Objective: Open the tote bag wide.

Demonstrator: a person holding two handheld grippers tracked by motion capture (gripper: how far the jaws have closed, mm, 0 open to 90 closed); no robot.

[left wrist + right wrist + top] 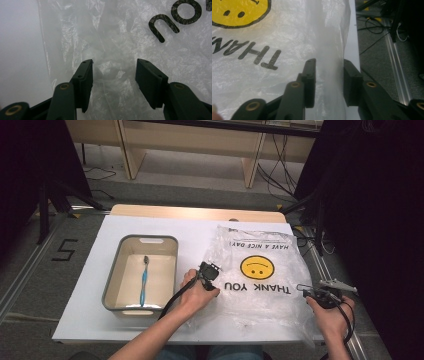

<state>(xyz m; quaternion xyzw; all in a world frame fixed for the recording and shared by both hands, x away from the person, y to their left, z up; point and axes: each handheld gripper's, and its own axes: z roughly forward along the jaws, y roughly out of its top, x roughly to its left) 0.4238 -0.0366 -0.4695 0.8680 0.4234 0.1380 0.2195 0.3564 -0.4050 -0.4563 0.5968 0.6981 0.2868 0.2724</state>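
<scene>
The thin, slippery plastic bag (260, 275) would crumple easily; both spread claws, left (113, 72) and right (329, 75), straddle its edge folds, the best holds.

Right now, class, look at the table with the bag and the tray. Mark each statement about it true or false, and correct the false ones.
1. A toothbrush lies inside the tray. True.
2. The smiley face on the plastic bag is red. False: it is yellow.
3. The left gripper has its jaws apart over the crinkled bag. True.
4. The tray sits on top of the bag. False: it stands beside the bag, apart from it, on the white table.
5. The right gripper is at the bag's edge, near the table's side. True.
6. The bag reads GOOD LUCK. False: it reads THANK YOU and HAVE A NICE DAY.
</scene>
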